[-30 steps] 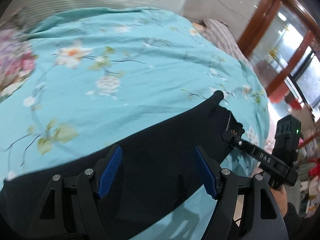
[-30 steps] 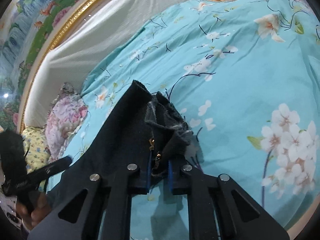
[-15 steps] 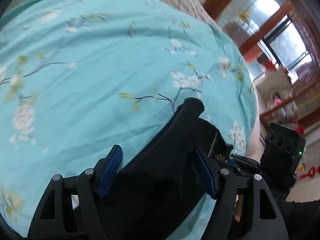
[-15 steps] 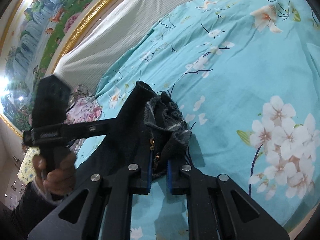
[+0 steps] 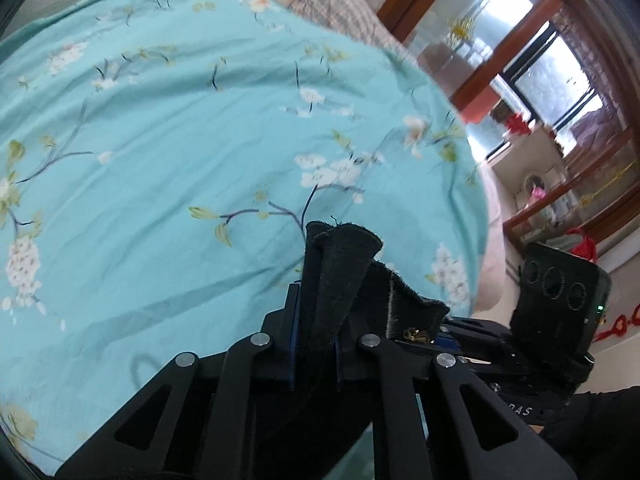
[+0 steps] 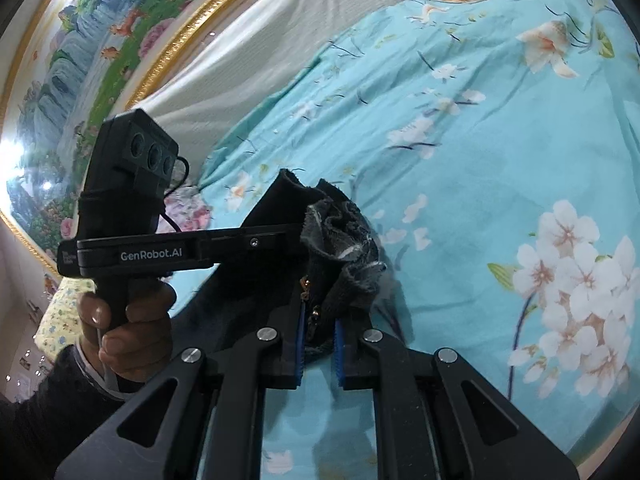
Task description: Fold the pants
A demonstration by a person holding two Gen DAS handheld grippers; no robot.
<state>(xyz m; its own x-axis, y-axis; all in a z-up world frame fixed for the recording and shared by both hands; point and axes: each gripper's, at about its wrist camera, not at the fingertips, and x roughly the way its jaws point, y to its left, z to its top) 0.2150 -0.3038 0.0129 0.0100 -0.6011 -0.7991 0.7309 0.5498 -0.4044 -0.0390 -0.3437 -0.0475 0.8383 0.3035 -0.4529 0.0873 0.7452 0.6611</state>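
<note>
The black pants (image 5: 340, 276) are held at the waistband by both tools, above the turquoise floral bedspread (image 5: 168, 152) that covers the bed. The left hand-held gripper (image 5: 314, 354) is closed on a bunched fold of the waistband, with the dark cloth standing up between its blue pads (image 5: 294, 344). The right hand-held gripper (image 6: 318, 346) is likewise clamped on the pants (image 6: 320, 240), at the fly end, where a brass zipper pull (image 6: 306, 282) shows just above the pads and the frayed grey lining is crumpled beside it.

The two grips are set close together: in the right wrist view the left tool, marked GenRobot.AI, is seen lying across the waistband just beside the right tool's fingers, held by the person's hand (image 6: 128, 320). Two corners of the waistband are probably being brought together this way so that one leg is laid over the other, a lengthwise fold.

The rest of the garment hangs or trails downward out of view, so how far it lies on the bedspread cannot be told. The bedspread ahead of the pants is broad and flat, and it is judged a suitable surface for laying the doubled garment down. A slipping layer at either clamp would spoil the alignment.
</note>
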